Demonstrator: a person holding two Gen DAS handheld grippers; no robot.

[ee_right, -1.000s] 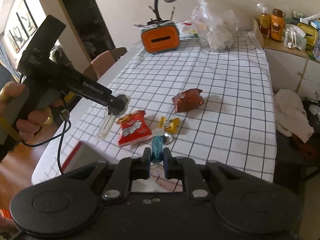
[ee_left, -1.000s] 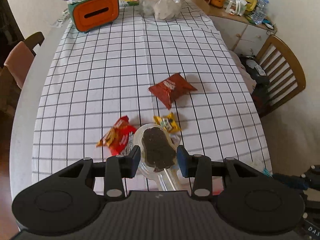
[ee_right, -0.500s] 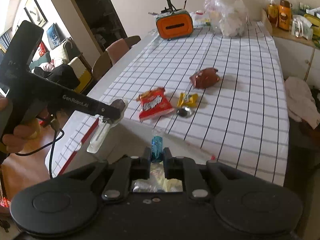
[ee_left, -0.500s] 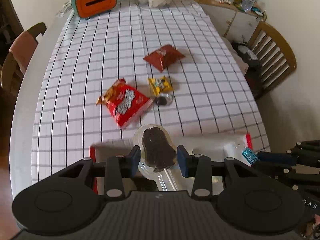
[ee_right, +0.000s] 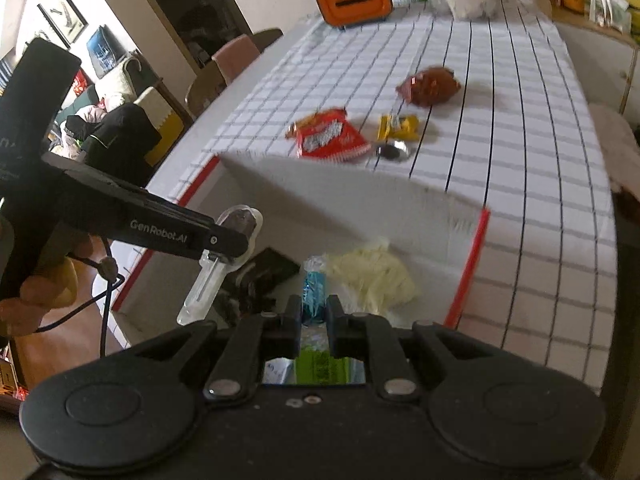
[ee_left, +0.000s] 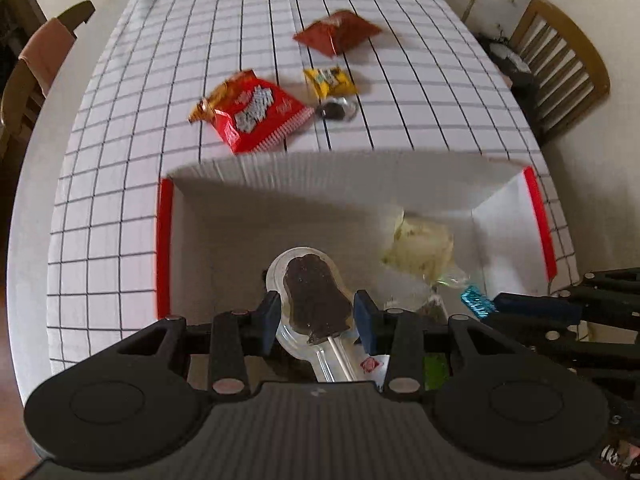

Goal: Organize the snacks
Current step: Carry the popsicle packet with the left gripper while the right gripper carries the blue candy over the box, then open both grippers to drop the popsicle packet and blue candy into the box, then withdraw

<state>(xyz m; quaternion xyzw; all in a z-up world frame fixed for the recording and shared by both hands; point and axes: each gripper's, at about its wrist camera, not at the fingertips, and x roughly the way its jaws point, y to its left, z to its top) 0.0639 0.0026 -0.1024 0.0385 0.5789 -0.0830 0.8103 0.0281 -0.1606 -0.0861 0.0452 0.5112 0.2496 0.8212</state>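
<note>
Both tools lower, box [ee_left: 500, 204] blurred

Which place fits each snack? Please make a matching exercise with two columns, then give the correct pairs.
Things:
1. chocolate lollipop
2. blue candy
3. pale yellow snack bag
4. red snack bag

Places:
A. lying on the checked tablecloth, beyond the box
B. clamped in the right gripper
C. clamped in the left gripper
D. lying inside the white box

Pairs: 1-C, 2-B, 3-D, 4-A
</note>
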